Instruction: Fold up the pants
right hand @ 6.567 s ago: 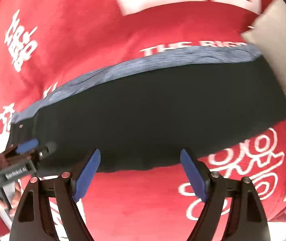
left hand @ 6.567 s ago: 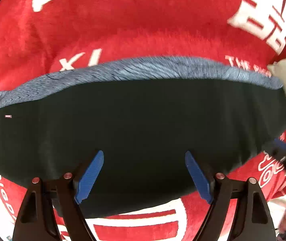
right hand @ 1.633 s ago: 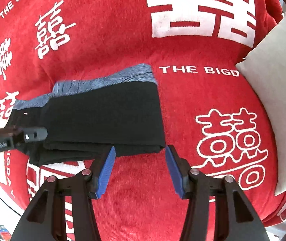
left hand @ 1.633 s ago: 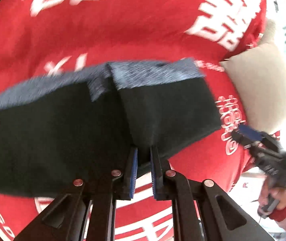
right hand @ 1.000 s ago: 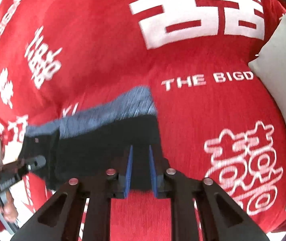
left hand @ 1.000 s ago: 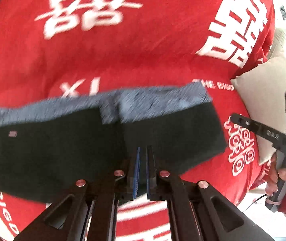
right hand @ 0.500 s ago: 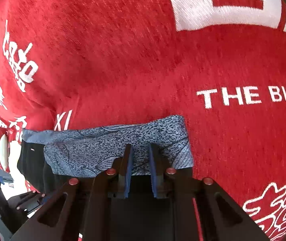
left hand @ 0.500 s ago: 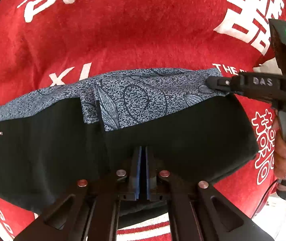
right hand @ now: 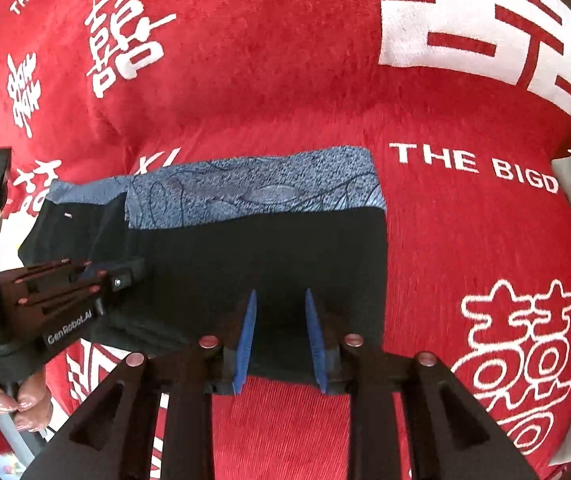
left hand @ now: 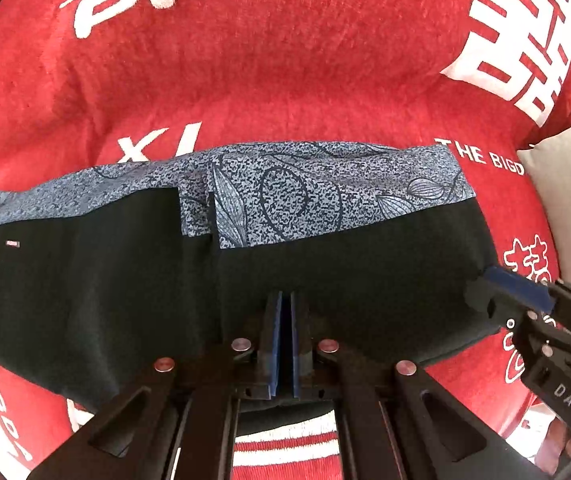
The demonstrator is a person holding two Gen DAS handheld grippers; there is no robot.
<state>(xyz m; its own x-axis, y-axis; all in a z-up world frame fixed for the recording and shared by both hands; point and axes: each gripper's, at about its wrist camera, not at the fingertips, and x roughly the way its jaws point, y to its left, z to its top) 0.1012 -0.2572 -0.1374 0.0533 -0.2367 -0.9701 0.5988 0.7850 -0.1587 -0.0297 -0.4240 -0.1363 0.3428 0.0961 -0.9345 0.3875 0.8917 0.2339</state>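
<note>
**Folded flap laid over, right jaws letting go**

Left wrist view: the black pants (left hand: 325,280) with a blue-grey patterned waistband (left hand: 305,192) lie on the red plush blanket (left hand: 285,72), their right part doubled over the middle. The left gripper (left hand: 285,340) has its jaws together at the near hem; whether cloth is pinched between the pads I cannot tell. A pale cushion (left hand: 565,184) sits far right.

Right wrist view: the right gripper (right hand: 281,336) has just been opening its jaws, now a little apart over the near hem of the soft, matte pants (right hand: 265,260) (nothing clamped). If the left lifts while shut, it may drag the slippery flap askew on the nubby pile
</note>
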